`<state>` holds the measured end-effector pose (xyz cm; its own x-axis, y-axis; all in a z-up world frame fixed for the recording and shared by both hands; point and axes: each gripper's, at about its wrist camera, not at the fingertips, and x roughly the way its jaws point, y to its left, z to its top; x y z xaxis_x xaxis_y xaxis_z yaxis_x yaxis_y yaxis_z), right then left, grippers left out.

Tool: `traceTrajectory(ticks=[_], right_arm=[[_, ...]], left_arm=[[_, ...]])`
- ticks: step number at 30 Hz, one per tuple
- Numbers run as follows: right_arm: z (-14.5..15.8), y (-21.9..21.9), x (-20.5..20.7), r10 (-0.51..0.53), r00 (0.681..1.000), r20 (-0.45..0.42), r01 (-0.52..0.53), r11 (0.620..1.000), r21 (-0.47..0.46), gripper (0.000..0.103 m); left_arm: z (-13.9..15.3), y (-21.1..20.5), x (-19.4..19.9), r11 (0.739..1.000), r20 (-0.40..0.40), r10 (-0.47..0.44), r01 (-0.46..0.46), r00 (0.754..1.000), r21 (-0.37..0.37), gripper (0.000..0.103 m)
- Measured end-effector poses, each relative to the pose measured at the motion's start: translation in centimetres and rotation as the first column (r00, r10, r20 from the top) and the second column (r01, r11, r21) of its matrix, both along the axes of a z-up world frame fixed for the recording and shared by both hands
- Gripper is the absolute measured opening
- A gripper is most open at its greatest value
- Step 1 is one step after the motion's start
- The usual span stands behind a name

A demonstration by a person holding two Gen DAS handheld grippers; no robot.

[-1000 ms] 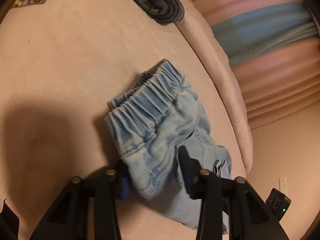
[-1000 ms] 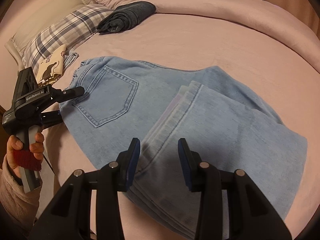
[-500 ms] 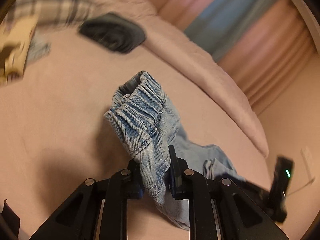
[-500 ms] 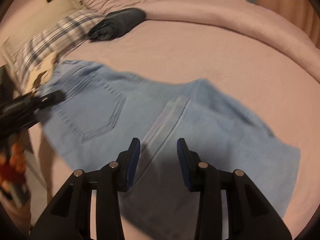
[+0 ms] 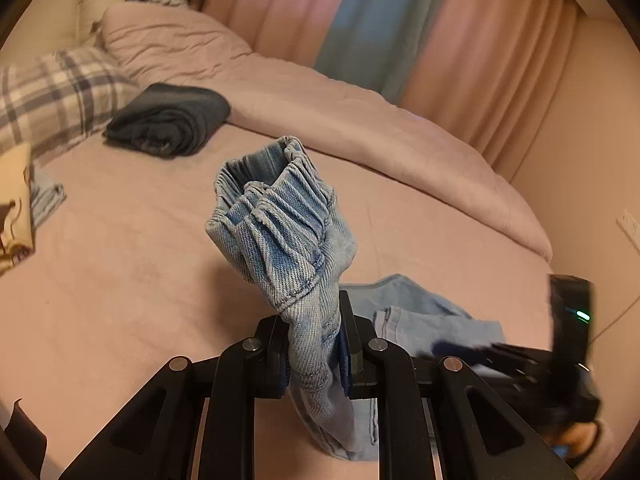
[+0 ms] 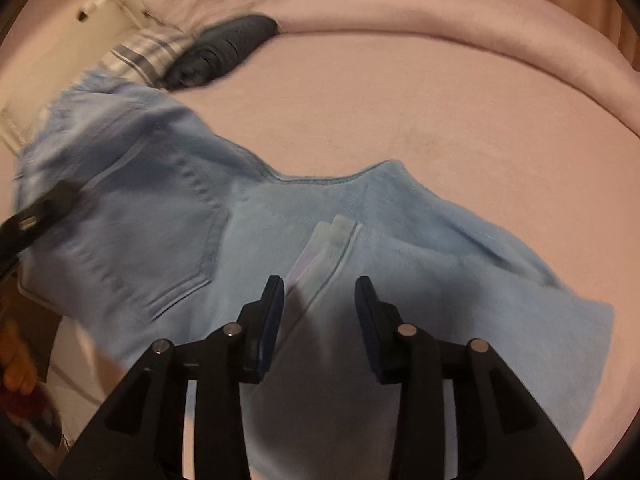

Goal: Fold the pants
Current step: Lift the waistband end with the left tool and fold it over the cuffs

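Note:
Light blue denim pants point(image 6: 168, 216) lie partly folded on the pink bed, back pocket up, leg hems point(image 6: 332, 240) folded over the middle. My left gripper point(image 5: 314, 344) is shut on the bunched elastic waistband point(image 5: 280, 216) and holds it lifted above the bed. It shows blurred at the left edge of the right wrist view point(image 6: 36, 220). My right gripper point(image 6: 320, 300) is open and empty, just above the folded legs near the hems. It shows at the lower right of the left wrist view point(image 5: 500, 354).
A folded dark garment point(image 5: 168, 120) lies at the back of the bed beside a plaid pillow point(image 5: 44, 92). A rolled pink duvet point(image 5: 360, 120) runs along the far side. A cream printed cloth point(image 5: 14, 204) lies at the left. Curtains point(image 5: 360, 20) hang behind.
My left gripper closed on the waistband and lifted it off the bed, swinging the view upward. My right gripper stayed open over the folded legs, moving slightly.

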<state>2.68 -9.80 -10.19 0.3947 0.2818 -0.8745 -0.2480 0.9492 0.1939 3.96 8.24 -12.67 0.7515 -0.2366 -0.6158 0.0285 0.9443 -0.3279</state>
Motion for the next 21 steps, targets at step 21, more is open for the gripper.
traceTrajectory(ticks=[21], right_arm=[[-0.6,-7.5,-5.2,-0.133,0.987,-0.085,0.157,0.875,0.459,0.044]], left_arm=[[1.0,-10.1,-0.7,0.959,0.002,-0.239,0.236,0.971,0.155,0.016]])
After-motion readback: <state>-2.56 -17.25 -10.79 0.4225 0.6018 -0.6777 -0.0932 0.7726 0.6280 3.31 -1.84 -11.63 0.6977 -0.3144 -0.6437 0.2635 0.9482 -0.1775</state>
